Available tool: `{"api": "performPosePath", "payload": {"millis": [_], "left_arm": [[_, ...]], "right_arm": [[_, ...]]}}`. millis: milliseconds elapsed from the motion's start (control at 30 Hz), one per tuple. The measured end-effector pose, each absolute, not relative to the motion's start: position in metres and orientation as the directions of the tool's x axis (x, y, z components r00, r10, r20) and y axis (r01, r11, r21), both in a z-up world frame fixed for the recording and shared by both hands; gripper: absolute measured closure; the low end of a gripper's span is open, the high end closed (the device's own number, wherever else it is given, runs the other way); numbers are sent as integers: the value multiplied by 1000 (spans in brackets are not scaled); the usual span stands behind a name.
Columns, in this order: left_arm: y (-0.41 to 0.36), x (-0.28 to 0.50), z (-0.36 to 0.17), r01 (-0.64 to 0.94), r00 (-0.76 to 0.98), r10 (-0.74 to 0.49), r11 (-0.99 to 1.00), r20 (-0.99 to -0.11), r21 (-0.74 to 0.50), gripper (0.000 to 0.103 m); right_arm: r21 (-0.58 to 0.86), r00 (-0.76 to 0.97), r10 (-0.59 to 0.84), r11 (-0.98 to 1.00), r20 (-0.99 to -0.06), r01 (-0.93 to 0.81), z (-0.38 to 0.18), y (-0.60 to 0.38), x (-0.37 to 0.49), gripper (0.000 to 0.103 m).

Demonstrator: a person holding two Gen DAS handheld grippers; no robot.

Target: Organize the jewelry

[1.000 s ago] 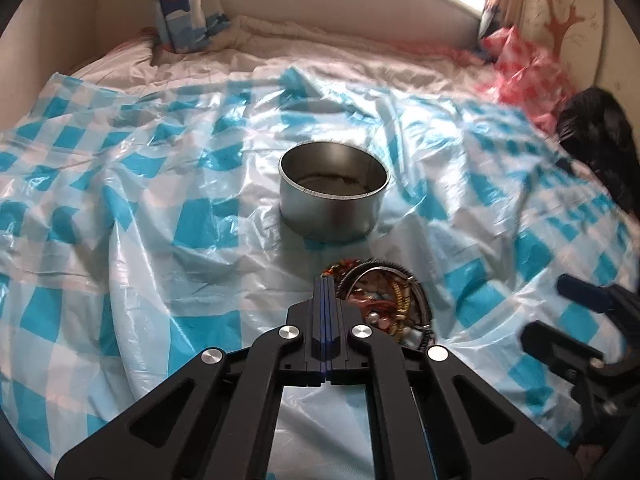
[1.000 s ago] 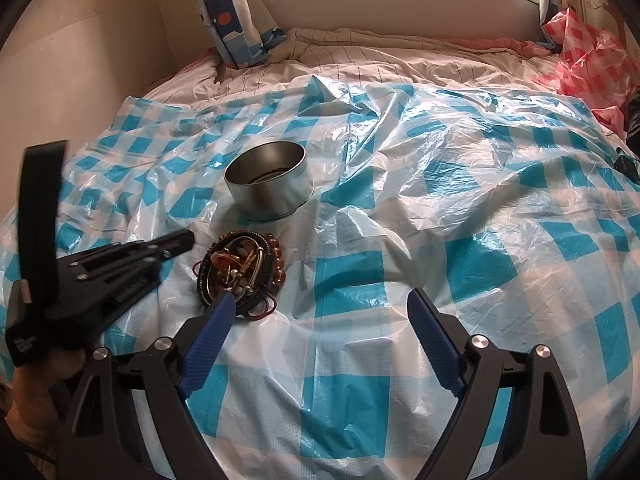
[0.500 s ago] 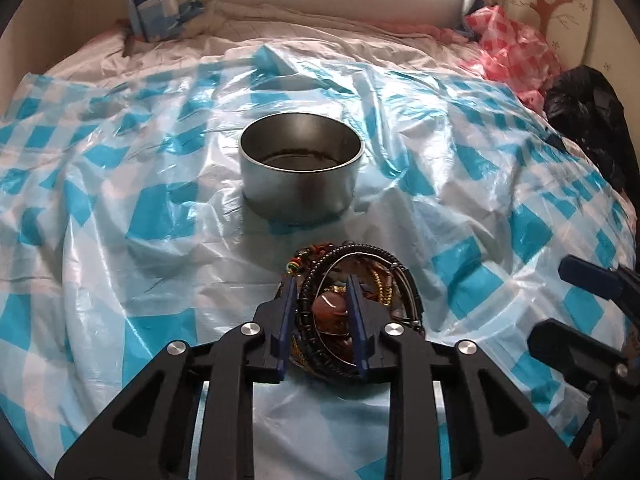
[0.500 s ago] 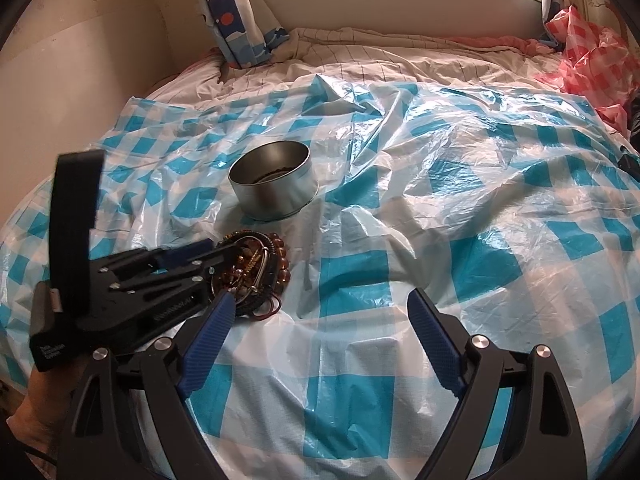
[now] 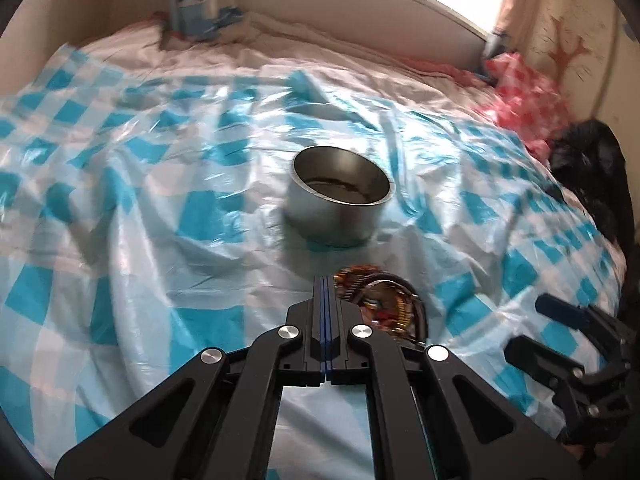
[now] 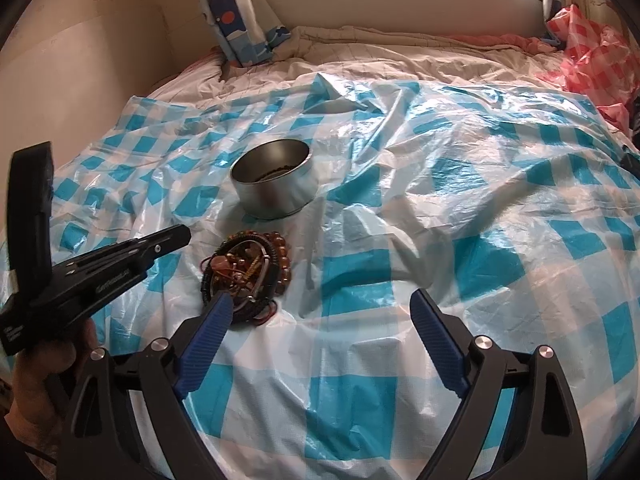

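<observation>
A pile of bead bracelets and bangles (image 6: 246, 270) lies on the blue-and-white checked plastic sheet (image 6: 440, 200), just in front of a round metal tin (image 6: 272, 182). The tin holds some dark jewelry. In the left wrist view the pile (image 5: 384, 304) sits just right of my left gripper (image 5: 325, 284), which is shut with nothing seen between its pads; the tin (image 5: 340, 200) stands beyond. From the right wrist view the left gripper (image 6: 176, 238) hovers left of the pile. My right gripper (image 6: 320, 312) is open and empty, its left fingertip (image 6: 218, 312) overlapping the pile's near edge.
The sheet covers a bed with a beige quilt (image 6: 380, 52) at the back under a window. A red-checked bag (image 6: 600, 52) and a black bag (image 5: 592, 168) lie at the right. A curtain (image 6: 232, 12) hangs at the back left beside the wall.
My left gripper, half a second ago open around the pile's left side, has shut and drawn back left of the pile with nothing in it. The right gripper has stayed put.
</observation>
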State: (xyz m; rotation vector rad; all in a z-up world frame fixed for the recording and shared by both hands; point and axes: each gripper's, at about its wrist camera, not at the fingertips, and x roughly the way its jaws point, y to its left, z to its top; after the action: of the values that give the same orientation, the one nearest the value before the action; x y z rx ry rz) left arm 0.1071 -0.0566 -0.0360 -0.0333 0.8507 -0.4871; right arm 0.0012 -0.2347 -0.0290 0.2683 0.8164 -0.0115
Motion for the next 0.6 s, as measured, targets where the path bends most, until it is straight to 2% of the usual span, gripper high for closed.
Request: {"api": "performPosePath", "payload": {"millis": [67, 133, 167, 200, 233, 400, 467, 500, 600], "left_arm": [[-51, 110, -40, 369, 551, -411, 901, -726, -229, 98], [-48, 112, -43, 339, 552, -393, 912, -735, -233, 82], [-45, 113, -44, 324, 555, -386, 916, -737, -236, 66], [-44, 113, -44, 316, 559, -384, 918, -735, -240, 57], [-43, 113, -43, 311, 563, -386, 918, -730, -245, 56], [-42, 115, -43, 307, 562, -393, 916, -728, -258, 53], [-42, 115, -43, 301, 563, -388, 919, -730, -256, 53], [-41, 116, -43, 296, 564, -385, 920, -730, -256, 53], [-37, 117, -43, 277, 567, -386, 921, -728, -273, 52]], "right_arm": [[253, 677, 136, 965, -723, 76, -32, -232, 13, 16], [272, 665, 174, 961, -726, 45, -36, -229, 26, 19], [277, 655, 191, 960, -731, 30, -40, -227, 35, 26], [274, 644, 192, 961, -740, 28, -42, -225, 40, 40], [278, 625, 202, 960, -754, 25, -48, -224, 47, 49], [344, 550, 265, 938, -792, 43, -73, -227, 71, 49], [398, 543, 322, 917, -776, 26, -75, -229, 75, 63], [385, 549, 311, 923, -776, 21, -72, -228, 74, 84], [346, 586, 294, 938, -756, -24, -59, -219, 62, 87]]}}
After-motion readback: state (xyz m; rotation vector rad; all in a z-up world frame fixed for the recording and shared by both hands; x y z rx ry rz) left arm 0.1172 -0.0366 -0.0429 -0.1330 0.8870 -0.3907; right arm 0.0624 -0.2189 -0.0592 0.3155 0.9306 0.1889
